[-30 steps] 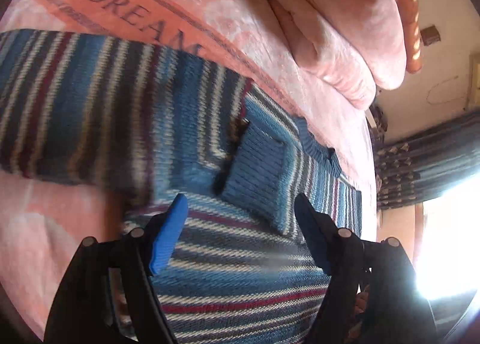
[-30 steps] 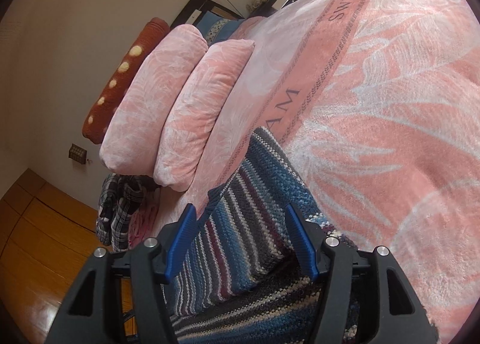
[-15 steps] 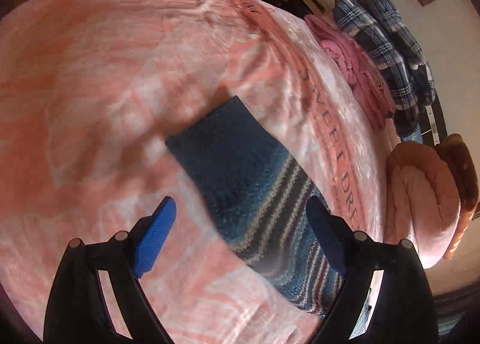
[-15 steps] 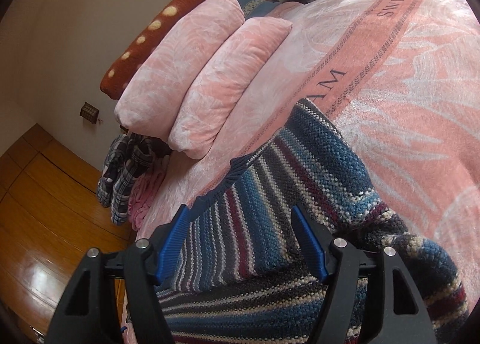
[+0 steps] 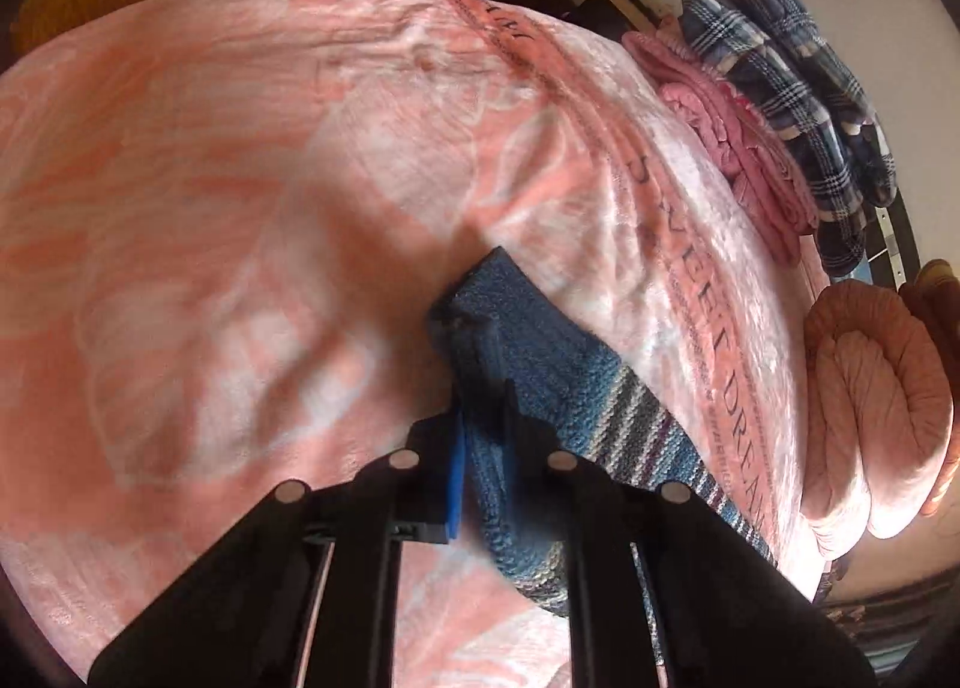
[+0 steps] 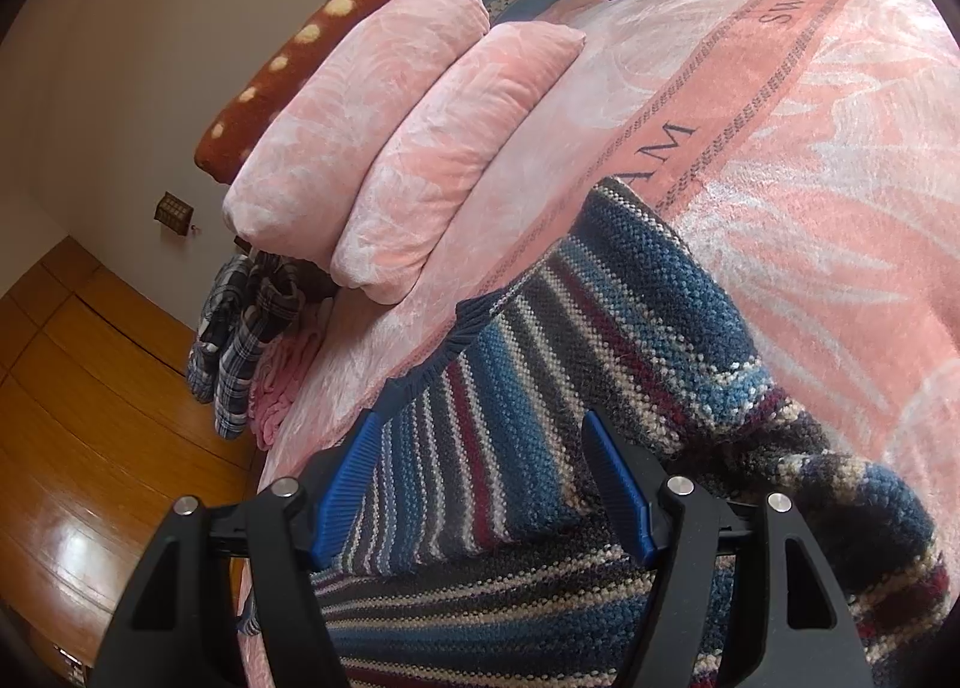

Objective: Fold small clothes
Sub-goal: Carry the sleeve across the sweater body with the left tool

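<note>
A small striped knit sweater in blue, maroon and cream lies on a pink blanket. In the left wrist view its blue sleeve (image 5: 540, 352) stretches across the blanket, and my left gripper (image 5: 483, 418) is shut on the sleeve near its cuff, the knit bunched between the blue pads. In the right wrist view the sweater body (image 6: 540, 364) lies folded over itself with a ribbed blue hem at its far edge. My right gripper (image 6: 480, 454) hovers open just above it, with the striped fabric showing between the fingers and nothing pinched.
The pink "SWEET DREAM" blanket (image 5: 240, 178) covers the bed. Rolled pink quilts (image 6: 390, 147) and a brown dotted bolster (image 6: 300, 51) lie at the head. Plaid and pink clothes (image 5: 792, 105) are piled at the bed's edge. Wooden floor (image 6: 90, 418) lies beyond.
My left gripper swung from the sweater body to the sleeve, then shut on the sleeve near its cuff. My right gripper stayed open and drew closer over the sweater body.
</note>
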The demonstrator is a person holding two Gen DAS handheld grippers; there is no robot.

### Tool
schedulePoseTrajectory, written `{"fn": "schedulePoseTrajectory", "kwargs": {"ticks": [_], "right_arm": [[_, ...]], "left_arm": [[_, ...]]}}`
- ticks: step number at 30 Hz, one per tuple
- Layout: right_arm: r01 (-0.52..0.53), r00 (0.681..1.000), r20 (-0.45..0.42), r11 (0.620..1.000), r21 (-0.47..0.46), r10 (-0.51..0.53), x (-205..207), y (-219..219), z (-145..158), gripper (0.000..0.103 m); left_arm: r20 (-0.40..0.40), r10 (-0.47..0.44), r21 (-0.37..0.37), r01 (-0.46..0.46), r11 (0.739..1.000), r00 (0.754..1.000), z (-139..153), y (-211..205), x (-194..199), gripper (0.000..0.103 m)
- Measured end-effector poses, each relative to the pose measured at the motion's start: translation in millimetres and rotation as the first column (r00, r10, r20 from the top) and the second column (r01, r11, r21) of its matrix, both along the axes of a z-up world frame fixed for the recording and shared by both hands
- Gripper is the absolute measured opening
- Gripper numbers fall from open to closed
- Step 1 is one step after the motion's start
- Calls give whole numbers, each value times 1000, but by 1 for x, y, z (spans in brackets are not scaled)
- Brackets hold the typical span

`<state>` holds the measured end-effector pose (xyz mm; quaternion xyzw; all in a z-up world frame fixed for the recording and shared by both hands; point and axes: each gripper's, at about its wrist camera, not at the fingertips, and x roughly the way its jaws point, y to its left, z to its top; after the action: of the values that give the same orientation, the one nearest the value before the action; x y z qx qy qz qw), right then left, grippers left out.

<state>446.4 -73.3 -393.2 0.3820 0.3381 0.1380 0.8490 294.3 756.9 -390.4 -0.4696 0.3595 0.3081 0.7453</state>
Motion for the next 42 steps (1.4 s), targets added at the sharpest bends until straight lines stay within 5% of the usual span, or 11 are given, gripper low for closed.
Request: {"fn": "schedulePoseTrajectory", "kwargs": {"ticks": [10, 20, 25, 31, 42], "right_arm": [[4, 1000, -1, 1000, 28, -4, 1, -5, -2, 70], [3, 1000, -4, 999, 45, -3, 1, -8, -3, 70], [10, 1000, -8, 998, 62, -10, 2, -12, -4, 70], [-8, 1000, -17, 997, 72, 9, 4, -9, -5, 70], [-54, 998, -36, 997, 62, 57, 10, 6, -10, 70]], "left_arm": [[142, -196, 97, 184, 978, 970, 83, -66, 43, 7], [305, -452, 136, 431, 892, 838, 138, -191, 106, 7], [321, -543, 133, 530, 837, 776, 128, -255, 136, 7], [338, -590, 100, 595, 798, 733, 93, -327, 163, 7], [363, -625, -10, 674, 739, 691, 16, -439, 189, 7]]}}
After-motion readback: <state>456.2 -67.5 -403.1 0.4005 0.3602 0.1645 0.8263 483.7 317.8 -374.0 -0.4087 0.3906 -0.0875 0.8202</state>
